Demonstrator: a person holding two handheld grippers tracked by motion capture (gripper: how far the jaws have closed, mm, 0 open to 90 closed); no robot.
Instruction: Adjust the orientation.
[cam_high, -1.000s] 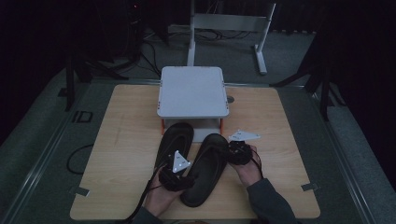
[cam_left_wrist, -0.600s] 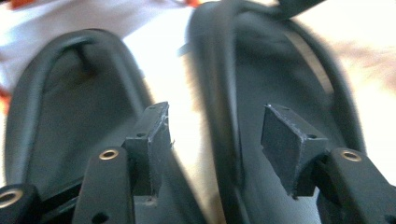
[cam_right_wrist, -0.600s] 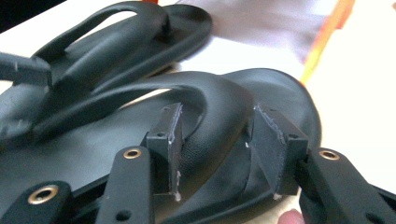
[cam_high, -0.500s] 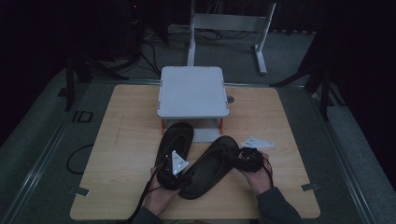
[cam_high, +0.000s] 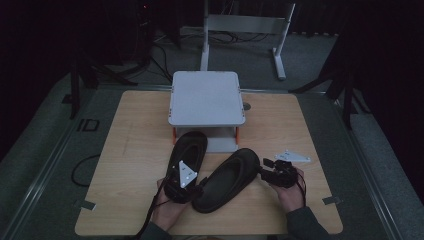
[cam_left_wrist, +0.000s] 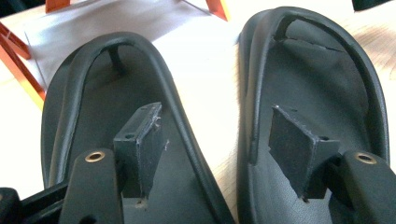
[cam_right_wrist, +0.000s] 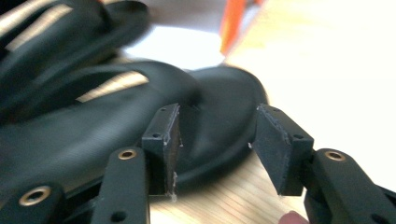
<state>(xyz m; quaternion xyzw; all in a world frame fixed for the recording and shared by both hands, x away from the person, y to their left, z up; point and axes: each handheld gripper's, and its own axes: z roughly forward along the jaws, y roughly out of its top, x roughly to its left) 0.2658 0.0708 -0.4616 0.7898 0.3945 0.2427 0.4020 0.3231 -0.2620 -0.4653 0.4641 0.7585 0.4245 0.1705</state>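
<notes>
Two black sandals lie side by side on the wooden table (cam_high: 135, 145). The left sandal (cam_high: 192, 145) points at the stand, and the right sandal (cam_high: 230, 177) lies slanted with its toe end to the right. My left gripper (cam_high: 185, 167) hovers open over the left sandal's heel. In the left gripper view its jaws (cam_left_wrist: 217, 144) spread wide, one above the left sandal (cam_left_wrist: 98, 107), the other above the right sandal (cam_left_wrist: 327, 88). My right gripper (cam_high: 266, 170) is open beside the right sandal's toe end. In the right gripper view (cam_right_wrist: 217, 140) the sandal's rim (cam_right_wrist: 93, 135) lies just past the fingertips, not gripped.
A low white stand (cam_high: 206, 97) with orange legs sits at the table's back middle, just beyond the left sandal's toe. Bare wood stretches to the left and right of the sandals. Dark floor, cables and a metal frame (cam_high: 245, 22) lie beyond the table.
The right sandal's toe end has swung to the right and nearer the person. My right gripper moved right and nearer with it. The left gripper stayed over the left sandal's heel.
</notes>
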